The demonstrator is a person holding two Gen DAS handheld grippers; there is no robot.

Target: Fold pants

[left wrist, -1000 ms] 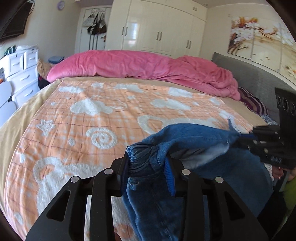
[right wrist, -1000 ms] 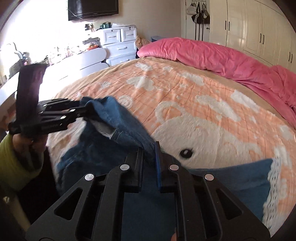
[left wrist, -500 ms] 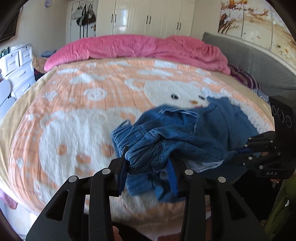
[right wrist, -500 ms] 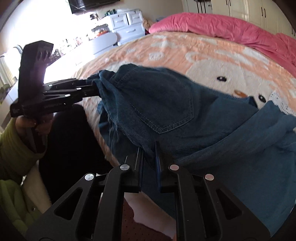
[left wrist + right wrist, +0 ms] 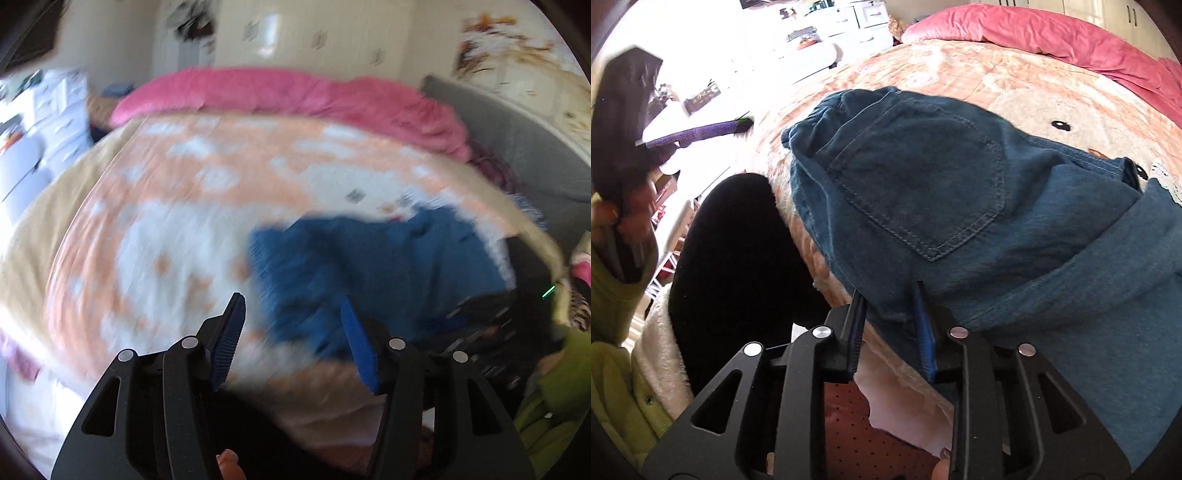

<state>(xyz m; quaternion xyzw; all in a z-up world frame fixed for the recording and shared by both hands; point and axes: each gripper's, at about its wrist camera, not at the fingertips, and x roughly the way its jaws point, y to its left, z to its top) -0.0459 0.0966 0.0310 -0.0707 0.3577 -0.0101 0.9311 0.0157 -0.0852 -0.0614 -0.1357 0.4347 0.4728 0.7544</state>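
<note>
- Your left claw (image 5: 291,332) stands wide, holding nothing; its blue-padded fingers (image 5: 229,336) hang above the bed's near edge, just left of the pants (image 5: 373,269). That view is motion-blurred.
- Your right claw (image 5: 888,325) is partly open; the near edge of the pants (image 5: 923,192) lies between its fingers (image 5: 925,343), but contact cannot be judged.
- The pants lie bunched on the peach-and-white blanket (image 5: 960,62) near the bed's edge, back pocket (image 5: 919,184) facing up, waistband towards the left claw (image 5: 701,133).
- A pink duvet (image 5: 280,92) lies heaped along the far side of the bed.
</note>
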